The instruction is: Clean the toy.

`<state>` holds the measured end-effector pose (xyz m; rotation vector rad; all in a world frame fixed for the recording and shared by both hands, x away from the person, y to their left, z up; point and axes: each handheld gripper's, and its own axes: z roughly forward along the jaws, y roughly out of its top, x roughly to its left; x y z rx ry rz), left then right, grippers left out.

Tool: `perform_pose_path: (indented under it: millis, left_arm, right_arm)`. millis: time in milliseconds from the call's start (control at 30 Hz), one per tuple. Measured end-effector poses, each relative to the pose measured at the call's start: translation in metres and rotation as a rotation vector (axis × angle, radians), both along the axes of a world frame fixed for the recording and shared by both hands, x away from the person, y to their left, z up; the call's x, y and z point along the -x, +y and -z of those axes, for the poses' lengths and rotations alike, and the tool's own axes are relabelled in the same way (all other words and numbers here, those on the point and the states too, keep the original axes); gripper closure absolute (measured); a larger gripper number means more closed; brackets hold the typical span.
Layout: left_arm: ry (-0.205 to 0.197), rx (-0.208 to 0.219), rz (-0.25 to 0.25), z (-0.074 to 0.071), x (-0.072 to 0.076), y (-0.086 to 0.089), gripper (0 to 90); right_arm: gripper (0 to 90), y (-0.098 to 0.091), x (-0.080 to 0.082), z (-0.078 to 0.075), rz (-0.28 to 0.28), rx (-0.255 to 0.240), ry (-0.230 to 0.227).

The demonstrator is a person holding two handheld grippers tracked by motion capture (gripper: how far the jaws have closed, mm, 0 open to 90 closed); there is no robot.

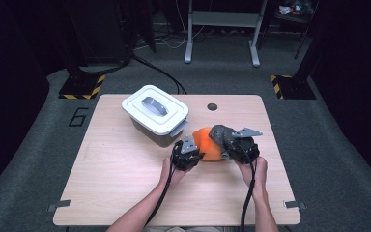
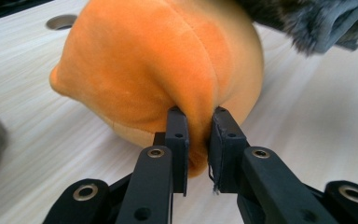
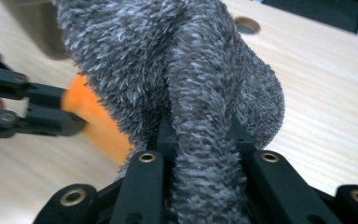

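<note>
There is one orange plush toy (image 1: 207,143) at the centre of the high view, and one grey fuzzy cloth (image 1: 224,135) touching its right side. There is one white lidded box (image 1: 155,114) to the upper left of centre, on one wooden table (image 1: 125,183). The table has one round hole (image 1: 212,107) near its top edge. Two grippers are counted, the left gripper (image 1: 195,155) and the right gripper (image 1: 228,145).

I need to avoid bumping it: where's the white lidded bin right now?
In the high view the white lidded bin sits at the table's far left, just beyond the orange plush.
</note>
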<state>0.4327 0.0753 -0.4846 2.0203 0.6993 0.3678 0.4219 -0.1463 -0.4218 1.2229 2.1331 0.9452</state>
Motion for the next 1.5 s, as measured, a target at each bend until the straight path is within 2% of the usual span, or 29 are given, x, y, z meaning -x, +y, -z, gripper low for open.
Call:
perform_pose_path:
  millis: [100,167,200,300,433,567,733,833,933,1167,1367,1500]
  left_arm:
    - [0.002,-0.002,0.020,-0.002,0.003,0.001,79.4]
    - [0.013,-0.006,0.018,-0.001,0.002,0.001,79.3]
    - [0.019,-0.004,0.013,0.001,0.001,0.002,79.3]
    - [0.033,-0.003,0.007,0.004,-0.001,0.003,79.2]
    - [0.050,0.003,-0.021,0.007,-0.003,0.004,78.9]
    - [0.066,0.023,-0.031,0.008,-0.004,0.006,78.7]
    - [0.071,0.037,-0.038,0.008,-0.005,0.006,78.7]
    - [0.077,0.041,-0.040,0.008,-0.005,0.006,78.7]
    - [0.080,0.046,-0.041,0.009,-0.005,0.006,78.7]
    - [0.087,0.051,-0.042,0.010,-0.006,0.007,78.3]
    - [0.098,0.065,-0.044,0.012,-0.007,0.009,78.2]
    - [0.100,0.057,-0.044,0.012,-0.007,0.011,78.2]
  right_arm:
    - [73.3,0.016,0.003,-0.002,-0.022,0.032,0.007]
    - [73.3,0.024,0.001,0.003,-0.034,0.068,0.025]
    - [73.3,0.027,-0.001,0.006,-0.034,0.084,0.018]
    - [73.5,0.032,-0.005,0.013,-0.031,0.094,0.026]
    - [73.5,0.035,-0.008,0.014,-0.040,0.120,0.024]
    - [73.4,0.034,-0.007,0.014,-0.036,0.111,0.020]
    - [73.3,0.024,-0.008,0.016,-0.018,0.105,0.014]
    - [73.3,0.014,-0.007,0.019,0.022,0.091,0.026]
    - [73.2,0.000,-0.009,0.024,0.035,0.030,0.048]
    - [73.2,-0.020,-0.016,0.038,0.084,0.000,0.084]
    - [73.2,-0.033,-0.025,0.055,0.142,0.006,0.144]
    - [73.2,-0.036,-0.033,0.072,0.157,0.012,0.189]
